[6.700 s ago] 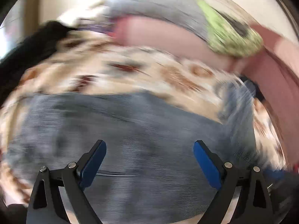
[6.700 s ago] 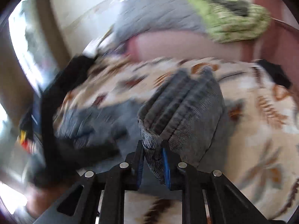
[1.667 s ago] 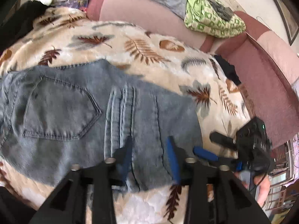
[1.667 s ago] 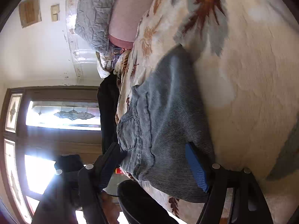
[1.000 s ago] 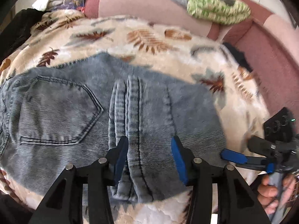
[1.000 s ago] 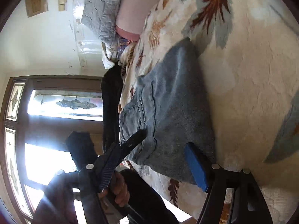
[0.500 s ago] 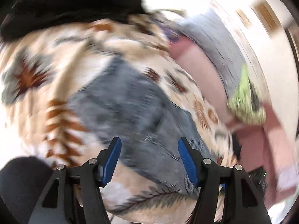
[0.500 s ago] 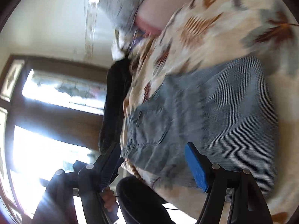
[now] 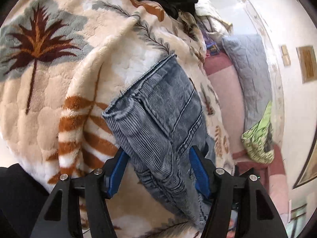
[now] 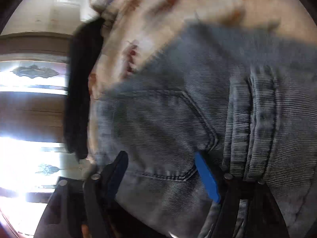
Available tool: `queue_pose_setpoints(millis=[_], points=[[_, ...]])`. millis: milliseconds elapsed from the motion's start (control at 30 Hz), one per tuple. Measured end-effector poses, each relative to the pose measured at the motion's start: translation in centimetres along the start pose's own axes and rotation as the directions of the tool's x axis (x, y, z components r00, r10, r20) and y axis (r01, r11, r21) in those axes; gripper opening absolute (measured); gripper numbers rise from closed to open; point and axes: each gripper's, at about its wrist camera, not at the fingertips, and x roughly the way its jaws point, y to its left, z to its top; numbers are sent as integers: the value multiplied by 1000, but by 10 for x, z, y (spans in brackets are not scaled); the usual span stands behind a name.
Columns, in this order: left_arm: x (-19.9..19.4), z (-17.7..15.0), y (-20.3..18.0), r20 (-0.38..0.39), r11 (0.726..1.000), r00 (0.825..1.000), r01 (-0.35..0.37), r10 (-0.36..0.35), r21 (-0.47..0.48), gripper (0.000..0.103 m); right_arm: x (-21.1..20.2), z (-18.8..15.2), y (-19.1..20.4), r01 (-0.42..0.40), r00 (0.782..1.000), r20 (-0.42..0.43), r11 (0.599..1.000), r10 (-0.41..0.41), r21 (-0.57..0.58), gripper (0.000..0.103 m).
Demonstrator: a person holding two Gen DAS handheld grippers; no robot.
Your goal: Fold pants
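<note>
Bright daylight, one sharp view and one smeared by motion blur.

The left wrist view is crisp and evenly lit: the weave of the pants [image 9: 158,123] between the fingers of the left gripper [image 9: 158,170] and the pile of the leaf-print blanket [image 9: 49,83] ahead and to its left read clearly, with soft shadows only in folds. Fisheye bending curves the pale wall [image 9: 281,15] far to the right, and black vignette rims the corners. The right wrist view is streaked throughout; the window [image 10: 29,103] left of the right gripper [image 10: 162,170] blows out to white glare, leaving that gripper's near finger dark in backlight.
</note>
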Motion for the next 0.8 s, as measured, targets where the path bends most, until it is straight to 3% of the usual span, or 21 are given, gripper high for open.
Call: queue_pose_setpoints(millis=[100,200,267,300,333,400,500,600,800], points=[[-1,4,-1,13,1000,1000,4,-5,7,63,-1,-3,9,50,999,-3,997,-50,-55,70],[0,7,2,19,1000,1000,1,-1,-19,53,-1,-3,9,40,999,-4,998,-40,-55,70],[-1,7,5,23,1000,1000,-3,3,-25,53,0,-1,8,26,1000,-7,999,-26,-47,70],[-1,7,5,24,1000,1000,-15,15,-23,47,-1,-1,6,19,1000,-11,999,-20,-38,70],[-1,7,4,27,999,999,-35,35,-15,36,-2,-1,6,18,1000,-18,999,-19,-27,70],[-1,7,2,28,998,997,-66,66,10,27,-11,1,10,6,1000,-13,1000,-6,-28,70],[-2,7,-2,37,996,996,-87,86,37,20,-21,5,16,13,999,37,999,-12,-43,70],[-4,4,-15,59,990,993,-108,103,90,13,7,10,-1,61,998,-24,998,-62,-31,66],[-16,-1,-53,125,962,984,-151,125,226,11,-32,4,0,-52,998,38,999,53,-15,66]])
